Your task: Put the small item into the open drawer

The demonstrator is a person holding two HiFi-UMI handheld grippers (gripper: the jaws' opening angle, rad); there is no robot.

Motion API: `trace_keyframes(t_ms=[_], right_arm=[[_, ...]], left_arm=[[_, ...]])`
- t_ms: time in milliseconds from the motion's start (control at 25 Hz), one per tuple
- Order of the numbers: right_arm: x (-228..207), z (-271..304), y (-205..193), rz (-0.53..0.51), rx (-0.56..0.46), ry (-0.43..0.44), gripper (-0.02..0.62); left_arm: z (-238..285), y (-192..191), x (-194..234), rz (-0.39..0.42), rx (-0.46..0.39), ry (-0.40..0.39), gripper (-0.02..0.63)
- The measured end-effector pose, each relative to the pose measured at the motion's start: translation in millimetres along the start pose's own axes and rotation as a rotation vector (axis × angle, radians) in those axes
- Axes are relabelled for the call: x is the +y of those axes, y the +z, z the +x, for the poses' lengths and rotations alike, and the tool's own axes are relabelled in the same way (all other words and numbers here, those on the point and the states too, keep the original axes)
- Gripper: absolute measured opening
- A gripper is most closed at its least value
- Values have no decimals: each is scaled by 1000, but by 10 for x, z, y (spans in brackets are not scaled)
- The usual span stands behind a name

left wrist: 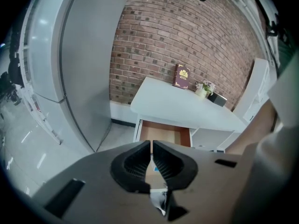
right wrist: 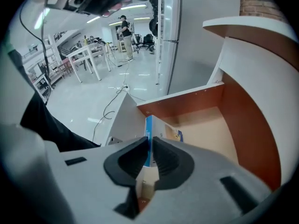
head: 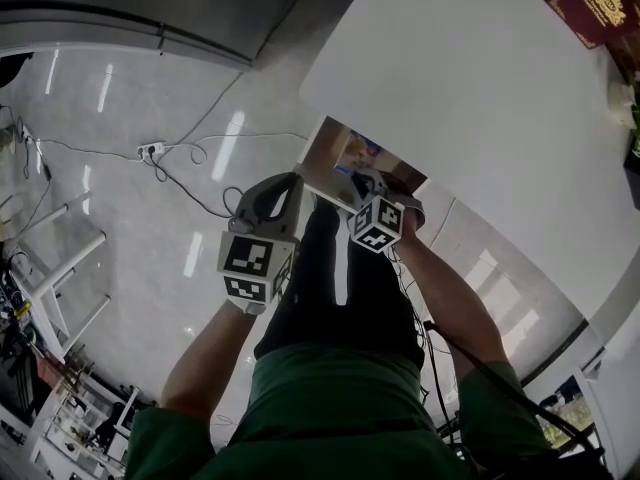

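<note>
The wooden drawer (right wrist: 254, 125) stands pulled out under the white table (head: 470, 88). My right gripper (right wrist: 150, 146) is over the drawer's near end, shut on a small blue and white box (right wrist: 148, 132) held edge-on between its pads. In the head view the right gripper (head: 366, 186) sits at the drawer (head: 322, 158) opening. My left gripper (head: 288, 190) hangs just left of the drawer front. In its own view the left gripper (left wrist: 152, 155) is shut with nothing between the pads, and the open drawer (left wrist: 164, 134) lies ahead of it.
A dark red book (head: 598, 3) and a small plant (left wrist: 204, 88) stand at the table's back by the brick wall. A grey cabinet (left wrist: 81, 64) rises left of the table. A power strip (head: 150, 150) and cables lie on the glossy floor.
</note>
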State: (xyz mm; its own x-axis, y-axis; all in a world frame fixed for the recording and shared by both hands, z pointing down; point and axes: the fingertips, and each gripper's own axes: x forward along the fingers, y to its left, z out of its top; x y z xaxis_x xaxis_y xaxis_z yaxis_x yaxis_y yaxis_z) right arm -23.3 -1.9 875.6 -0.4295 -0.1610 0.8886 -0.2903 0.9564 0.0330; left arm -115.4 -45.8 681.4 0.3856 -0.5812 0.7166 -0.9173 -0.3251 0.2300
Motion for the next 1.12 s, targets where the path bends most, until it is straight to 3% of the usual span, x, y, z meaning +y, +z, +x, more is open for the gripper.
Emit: trace_keyframes(t_ms=[400,600,840,1000,1120], right_arm=[[-115,207,87,-237,12,-177,40],[-126,259,111,-235,3,-160,41],[20,290,195,-143,-13,-73,49],[88,296,297,-121,-50,-64,58],[126,269,364,-101,-76,-49,110]], left_arm=[[109,-182,30,-30,34,-10,14],[129,-230,72,-42,40,-8,14],[134,-206,58,-52,32,-15,14],[130,-202,62,-54,31,-17,14],[118,-200,78,-51,25,-12,14]])
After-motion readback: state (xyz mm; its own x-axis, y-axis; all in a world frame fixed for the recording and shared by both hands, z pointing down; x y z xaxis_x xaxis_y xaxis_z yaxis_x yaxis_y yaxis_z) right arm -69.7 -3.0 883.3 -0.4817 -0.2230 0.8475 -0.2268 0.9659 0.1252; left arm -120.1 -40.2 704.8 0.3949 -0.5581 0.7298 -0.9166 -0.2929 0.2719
